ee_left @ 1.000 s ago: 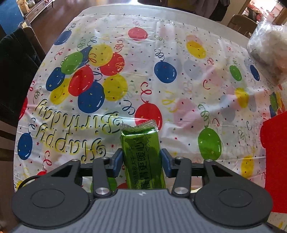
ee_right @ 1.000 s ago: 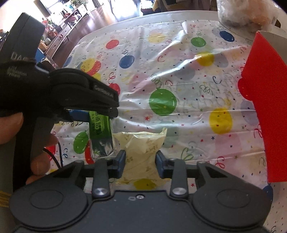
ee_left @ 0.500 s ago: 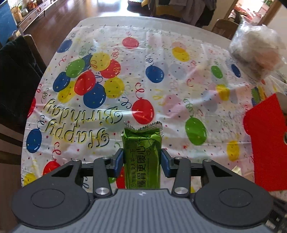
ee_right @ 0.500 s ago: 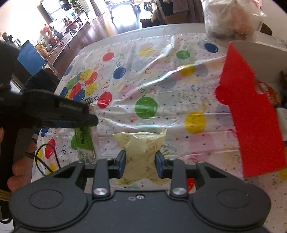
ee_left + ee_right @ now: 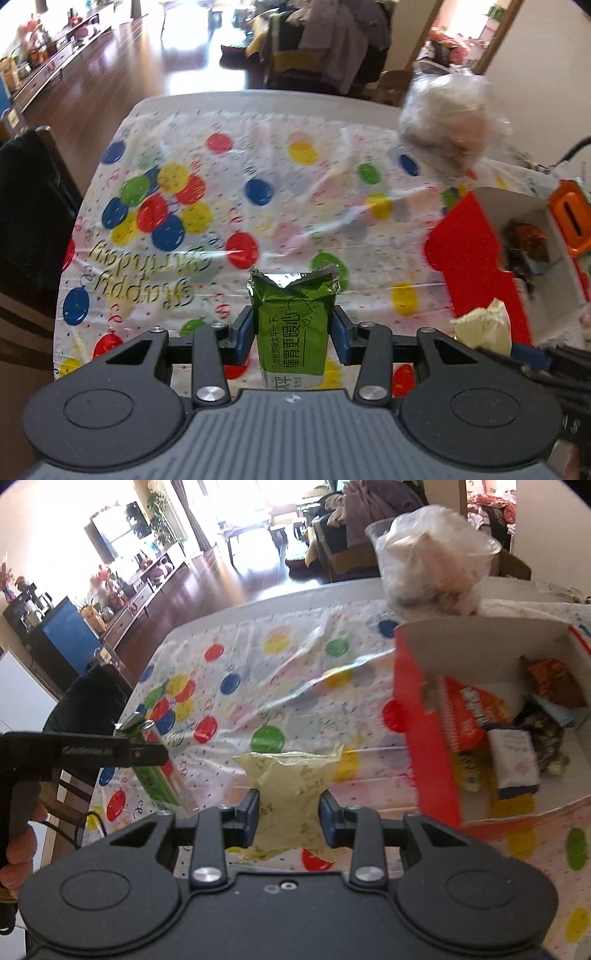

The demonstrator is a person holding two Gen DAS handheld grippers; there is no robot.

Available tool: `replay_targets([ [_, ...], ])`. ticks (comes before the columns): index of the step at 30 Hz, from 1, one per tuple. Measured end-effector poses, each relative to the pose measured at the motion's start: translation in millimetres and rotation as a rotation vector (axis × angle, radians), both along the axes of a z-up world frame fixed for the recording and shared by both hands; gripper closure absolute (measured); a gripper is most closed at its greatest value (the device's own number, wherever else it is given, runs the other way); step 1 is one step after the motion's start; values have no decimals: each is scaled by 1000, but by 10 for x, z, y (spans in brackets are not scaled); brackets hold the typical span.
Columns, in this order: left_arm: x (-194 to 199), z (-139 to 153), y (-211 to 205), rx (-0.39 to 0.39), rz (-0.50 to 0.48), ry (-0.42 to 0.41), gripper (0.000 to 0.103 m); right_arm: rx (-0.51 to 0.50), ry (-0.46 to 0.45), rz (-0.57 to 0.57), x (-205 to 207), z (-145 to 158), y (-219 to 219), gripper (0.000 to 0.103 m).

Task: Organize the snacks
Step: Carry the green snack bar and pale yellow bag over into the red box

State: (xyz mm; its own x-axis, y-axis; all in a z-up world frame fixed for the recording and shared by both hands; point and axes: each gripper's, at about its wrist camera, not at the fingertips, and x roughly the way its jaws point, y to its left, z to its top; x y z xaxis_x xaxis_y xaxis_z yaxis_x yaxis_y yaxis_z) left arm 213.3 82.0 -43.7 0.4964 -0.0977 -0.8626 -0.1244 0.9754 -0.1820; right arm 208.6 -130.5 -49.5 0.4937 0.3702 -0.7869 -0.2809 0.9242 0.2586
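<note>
Green snack pack (image 5: 292, 325) clamped upright between the left gripper's (image 5: 292, 341) fingers (image 5: 243, 334).

Green packet (image 5: 291, 325) and yellow packet (image 5: 291, 786) (both aloft).

Each camera sits just behind its own gripper and looks steeply down and forward along the two blue-padded fingers at a table under a glossy plastic balloon-print cloth (image 5: 280, 177). The left wrist view faces the table's far edge, with the open red-and-white cardboard box (image 5: 476, 266) at its right margin. The right wrist view stands further right, close over that box (image 5: 424, 738). Both share the cloth (image 5: 258, 664), the box and the far crumpled clear plastic bag (image 5: 448, 110) (image 5: 432, 561).
</note>
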Motion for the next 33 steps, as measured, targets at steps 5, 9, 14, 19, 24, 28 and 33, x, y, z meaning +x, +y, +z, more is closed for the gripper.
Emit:
replay_targets([
  [5,-41,241,-274,-30,-72,-26,61,-6,-24,-22,9,151,-323,71],
  [9,-41,404,-546,-36,-125,-45,61,-18,-46,-48,40,230,-609,71],
  [14,4,615,-927,-50,-185,-71,61,-30,-73,-82,114,282,-963,71],
  [19,106,773,-1303,-70,-226,-87,61,-49,-87,-104,231,279,-1327,71],
  [24,249,886,-1715,-63,-260,-104,61,-75,-87,-117,357,243,-1649,71],
  [28,363,893,-2039,-46,-284,-106,61,-92,-87,-128,481,189,-1915,71],
  [33,554,815,-2419,-31,-306,-67,61,-97,-79,-129,605,129,-2189,71],
])
